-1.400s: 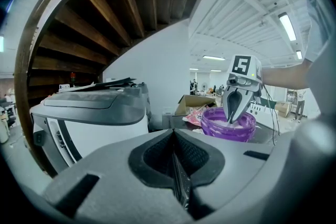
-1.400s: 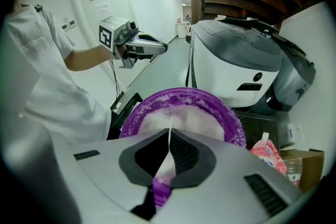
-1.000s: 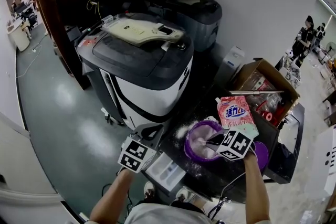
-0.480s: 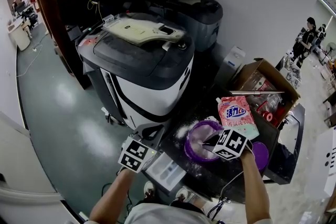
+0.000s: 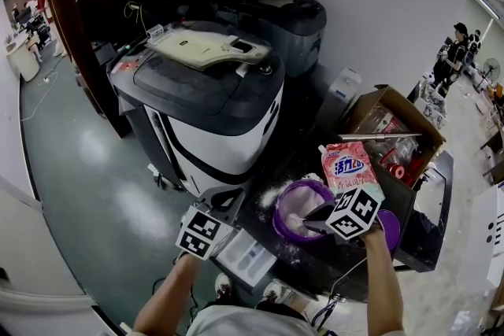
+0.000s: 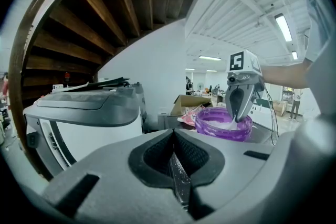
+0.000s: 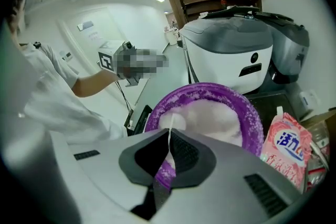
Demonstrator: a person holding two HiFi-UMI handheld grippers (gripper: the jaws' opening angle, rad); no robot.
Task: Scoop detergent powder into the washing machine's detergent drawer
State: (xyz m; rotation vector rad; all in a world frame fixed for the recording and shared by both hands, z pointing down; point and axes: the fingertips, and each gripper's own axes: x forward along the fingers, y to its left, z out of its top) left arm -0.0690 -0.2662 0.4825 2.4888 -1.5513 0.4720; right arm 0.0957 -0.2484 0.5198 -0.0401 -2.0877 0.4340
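Note:
A purple bowl (image 5: 293, 199) of white detergent powder (image 7: 215, 118) sits on a dark surface in front of the washing machine (image 5: 206, 102). My right gripper (image 5: 312, 219) reaches into the bowl from the right. It is shut on the thin handle of a white spoon (image 7: 172, 124), and the spoon's head lies in the powder. The white detergent drawer (image 5: 249, 256) lies below and left of the bowl. My left gripper (image 5: 224, 205) hovers beside the drawer, left of the bowl, shut with nothing seen between its fingers. From the left gripper view the right gripper (image 6: 239, 108) dips into the purple bowl (image 6: 222, 124).
A pink detergent bag (image 5: 348, 166) lies just behind the bowl, with an open cardboard box (image 5: 394, 134) of items further right. Spilled powder dusts the surface around the bowl. A second machine (image 5: 282, 16) stands behind the first. People stand far off at the right and left.
My right gripper has shifted slightly over the bowl, its marker cube tipping up a little. The left gripper has stayed in place.

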